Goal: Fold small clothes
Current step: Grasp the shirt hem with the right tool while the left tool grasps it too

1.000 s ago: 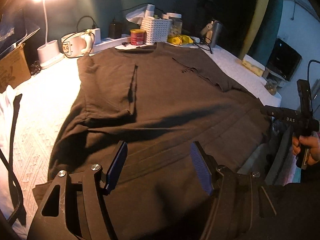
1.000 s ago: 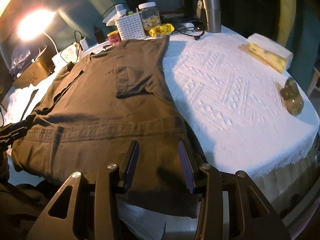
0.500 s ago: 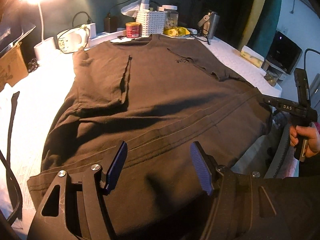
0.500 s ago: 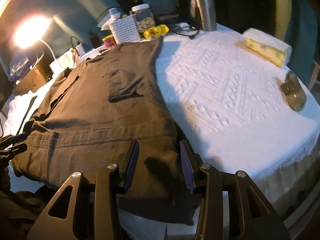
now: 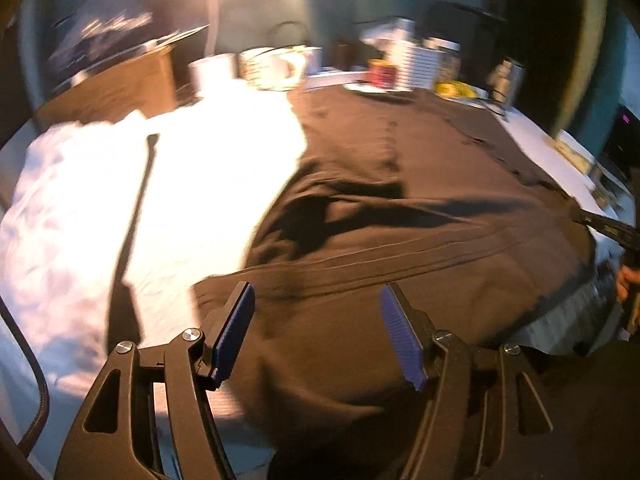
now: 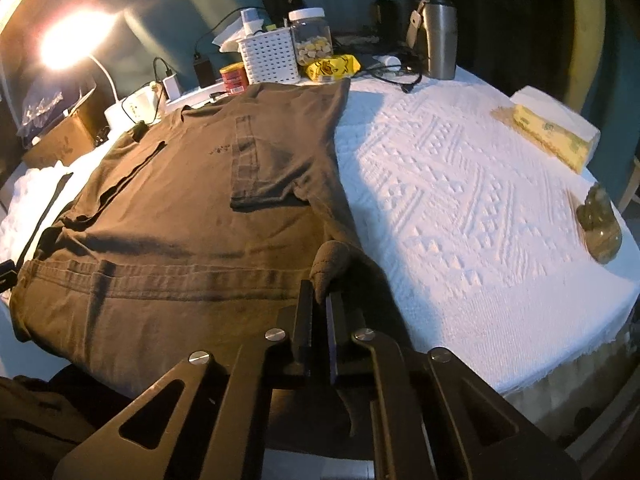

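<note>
Half blurred in the left wrist view: far clutter smeared, lamp glare washing out the top. Cut off at the near desk (image 6: 460, 184) edge: the lower hem of the brown T-shirt (image 6: 180, 208), hanging out of sight. Right tool (image 6: 319, 300) clenched on the T-shirt, jaws just closed, a bunched fold of the right hem corner poking up between the pads. Left tool (image 5: 316, 320) released, blue pads (image 5: 234, 332) wide apart above the left hem area, touching nothing that can be made out. Spread flat on the white patterned cloth, left of the desk's middle, neck toward the far white basket (image 6: 272, 56), both sleeves folded inward, a double hem seam across the near part, faint dark print on the chest
</note>
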### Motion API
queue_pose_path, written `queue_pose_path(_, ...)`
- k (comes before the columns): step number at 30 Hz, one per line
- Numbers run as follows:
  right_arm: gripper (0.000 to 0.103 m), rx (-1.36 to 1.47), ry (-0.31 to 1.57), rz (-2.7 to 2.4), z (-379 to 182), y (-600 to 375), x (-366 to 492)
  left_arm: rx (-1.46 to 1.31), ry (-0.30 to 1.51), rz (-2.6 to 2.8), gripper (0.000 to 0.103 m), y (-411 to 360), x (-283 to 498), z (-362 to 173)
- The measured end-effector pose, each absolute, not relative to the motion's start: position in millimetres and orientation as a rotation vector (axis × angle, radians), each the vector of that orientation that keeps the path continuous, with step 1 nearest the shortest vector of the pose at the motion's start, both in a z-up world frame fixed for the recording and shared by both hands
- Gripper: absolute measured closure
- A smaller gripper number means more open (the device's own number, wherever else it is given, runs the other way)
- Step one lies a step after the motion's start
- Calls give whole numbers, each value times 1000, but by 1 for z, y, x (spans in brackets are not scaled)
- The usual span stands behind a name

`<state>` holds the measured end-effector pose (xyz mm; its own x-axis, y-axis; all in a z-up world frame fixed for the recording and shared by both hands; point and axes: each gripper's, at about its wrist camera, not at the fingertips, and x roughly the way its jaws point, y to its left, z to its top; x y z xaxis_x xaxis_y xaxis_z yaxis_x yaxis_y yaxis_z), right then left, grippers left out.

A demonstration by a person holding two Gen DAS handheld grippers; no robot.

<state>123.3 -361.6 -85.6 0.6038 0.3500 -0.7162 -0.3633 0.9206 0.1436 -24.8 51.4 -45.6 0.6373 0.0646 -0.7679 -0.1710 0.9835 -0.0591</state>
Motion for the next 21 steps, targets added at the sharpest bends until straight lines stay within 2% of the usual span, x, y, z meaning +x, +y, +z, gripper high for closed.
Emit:
queue_pose_path(11, 97, 7, 791, 451, -65, -351, 119, -266, 883, 235, 38, 99, -30, -77)
queue_pose_path(15, 97, 14, 780, 442, -59, -354, 119, -255, 867, 206, 66, 94, -24, -76)
queue_pose_path(16, 97, 13, 777, 437, -57, -355, 119, -279, 863, 197, 69, 95, -24, -75)
queue_pose_path(17, 97, 14, 776, 432, -58, -356, 119, -298, 861, 186, 80, 97, -24, -75)
queue_pose_path(21, 97, 46, 788, 413, -62, -363, 123, -290, 851, 181, 91, 95, -24, -70)
